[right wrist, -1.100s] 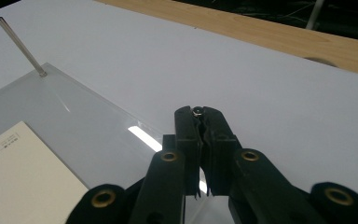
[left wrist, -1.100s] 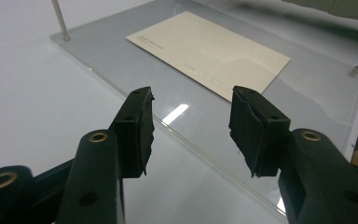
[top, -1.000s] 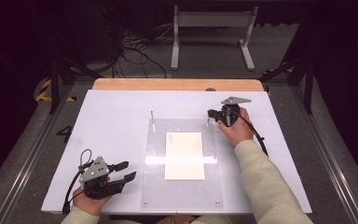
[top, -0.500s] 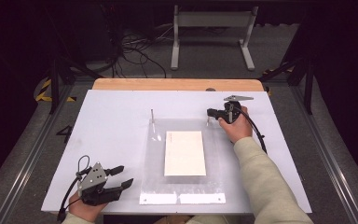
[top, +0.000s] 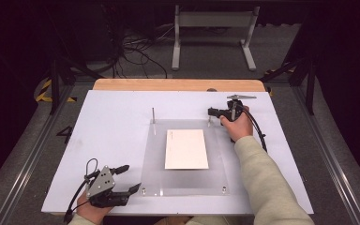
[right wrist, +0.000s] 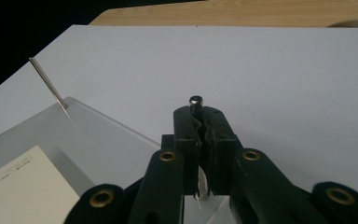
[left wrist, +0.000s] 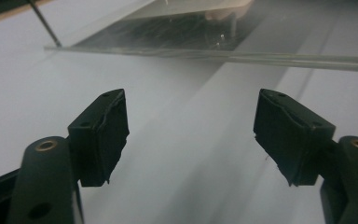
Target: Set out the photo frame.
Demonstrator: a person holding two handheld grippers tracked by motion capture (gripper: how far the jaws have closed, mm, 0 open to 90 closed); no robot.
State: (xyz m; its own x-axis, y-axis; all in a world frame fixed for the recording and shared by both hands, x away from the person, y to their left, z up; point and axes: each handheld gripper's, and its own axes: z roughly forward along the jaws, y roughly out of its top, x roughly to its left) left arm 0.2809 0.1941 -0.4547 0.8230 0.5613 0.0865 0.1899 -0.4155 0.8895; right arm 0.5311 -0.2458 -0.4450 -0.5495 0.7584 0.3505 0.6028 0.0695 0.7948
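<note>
- Lying flat on the white surface (top: 112,122), a clear acrylic plate (top: 220,159) sits near the middle, with a white card (top: 186,149) resting on top of it.
- A thin metal pin (top: 153,115) stands upright at the plate's far left corner; in the right gripper view that same pin (right wrist: 49,83) leans up from the plate's corner, free of any claw.
- The right claw (top: 211,112) is at the plate's far right corner, held by the person's right hand (top: 236,125), with a cream sleeve (top: 267,183) trailing back toward the bottom edge.
- In the right gripper view the right claw (right wrist: 200,122) has its jaws pressed together on a second upright metal pin (right wrist: 195,103), whose rounded top pokes out just above the jaw tips.
- The left claw (top: 130,179) rests low at the near left of the surface, just beside the plate's near left corner, held by the left hand (top: 91,211).
- In the left gripper view the left claw (left wrist: 191,135) has its jaws spread wide apart with bare surface between them; the plate's edge (left wrist: 205,53) runs across the view beyond the tips.
- A wooden strip (top: 178,85) borders the far edge of the surface, and a white metal stand (top: 213,33) is on the floor beyond it, near a tangle of dark cables (top: 136,51).
</note>
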